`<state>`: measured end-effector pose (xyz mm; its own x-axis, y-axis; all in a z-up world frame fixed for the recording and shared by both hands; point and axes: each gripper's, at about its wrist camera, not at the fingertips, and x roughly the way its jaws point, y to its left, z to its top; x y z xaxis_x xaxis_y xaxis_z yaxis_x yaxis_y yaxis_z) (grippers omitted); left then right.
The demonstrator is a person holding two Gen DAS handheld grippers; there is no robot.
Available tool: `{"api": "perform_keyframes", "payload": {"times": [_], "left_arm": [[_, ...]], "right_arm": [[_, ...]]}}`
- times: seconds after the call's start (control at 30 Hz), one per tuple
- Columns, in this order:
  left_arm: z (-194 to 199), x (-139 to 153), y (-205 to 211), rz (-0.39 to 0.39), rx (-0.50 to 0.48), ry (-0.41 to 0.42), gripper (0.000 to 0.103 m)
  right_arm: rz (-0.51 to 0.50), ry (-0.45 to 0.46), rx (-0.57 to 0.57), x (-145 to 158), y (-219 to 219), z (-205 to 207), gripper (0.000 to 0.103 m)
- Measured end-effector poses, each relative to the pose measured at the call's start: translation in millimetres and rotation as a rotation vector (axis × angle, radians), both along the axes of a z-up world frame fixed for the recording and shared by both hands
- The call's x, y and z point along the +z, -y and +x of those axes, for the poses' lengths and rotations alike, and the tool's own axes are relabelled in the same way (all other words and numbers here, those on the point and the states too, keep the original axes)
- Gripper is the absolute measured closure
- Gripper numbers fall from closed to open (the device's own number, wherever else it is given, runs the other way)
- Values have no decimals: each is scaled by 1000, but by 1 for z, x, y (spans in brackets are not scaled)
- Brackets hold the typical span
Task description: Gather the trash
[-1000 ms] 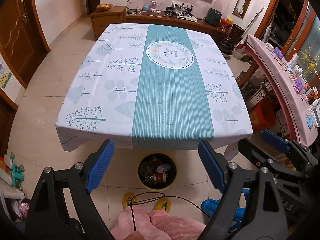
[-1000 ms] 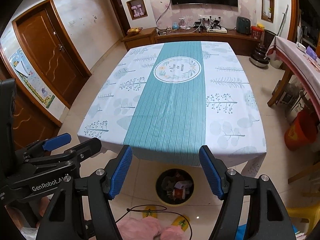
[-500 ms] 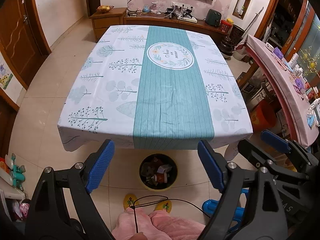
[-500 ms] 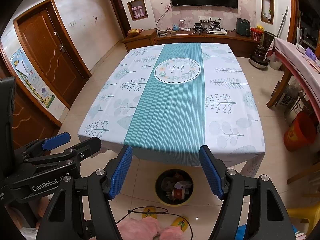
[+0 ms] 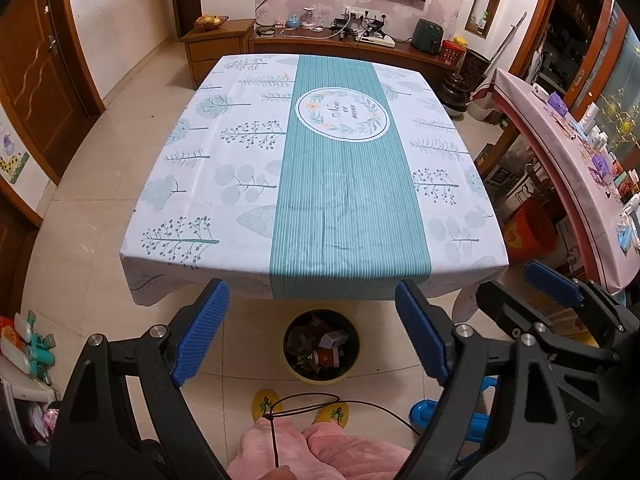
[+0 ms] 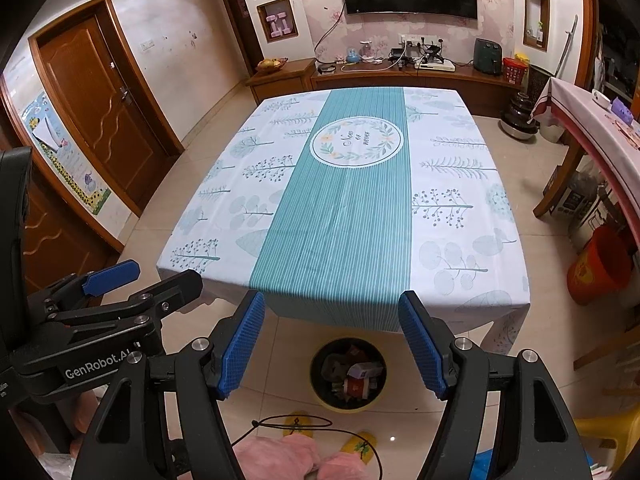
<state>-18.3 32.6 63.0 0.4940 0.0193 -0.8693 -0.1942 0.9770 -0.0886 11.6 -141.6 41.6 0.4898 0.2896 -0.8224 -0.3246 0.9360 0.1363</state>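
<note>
A round yellow-rimmed bin (image 5: 321, 346) stands on the floor under the table's near edge, holding several pieces of trash; it also shows in the right wrist view (image 6: 348, 374). The table (image 5: 224, 184) wears a white and teal cloth with nothing on it. My left gripper (image 5: 312, 332) is open and empty, held above the bin in front of the table. My right gripper (image 6: 334, 354) is open and empty too, beside the left one, which shows at the lower left of the right wrist view (image 6: 120, 300).
A side table (image 5: 560, 148) with small items stands to the right, an orange bucket (image 5: 528, 236) beside it. A blue stool (image 5: 452, 416) is by my feet. A wooden cabinet (image 6: 400, 76) lines the far wall. Doors (image 6: 100, 92) are on the left.
Both grippers have risen and tipped slightly, so the table sits lower in both views. Both grippers stay open.
</note>
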Motion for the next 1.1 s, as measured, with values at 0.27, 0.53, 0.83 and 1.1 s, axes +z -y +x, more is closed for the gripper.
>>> {"api": "perform_keyframes", "payload": {"times": [0.27,0.53,0.83,1.1], "left_arm": [[0,-1,0,1,-1,-1,20],[0,-1,0,3,-3,-2,20],[1,-1,-1,3,-3,-3,20],[-1,-4,-4,5,-1,-12,20]], "right_arm": [[-1,0,0,0,0,0,33],[-1,0,-1,-1,-1,-2,33],[-1,0,-1,-1,-1,-1,33],[3,-18,3,-8,-3,-3,33]]}}
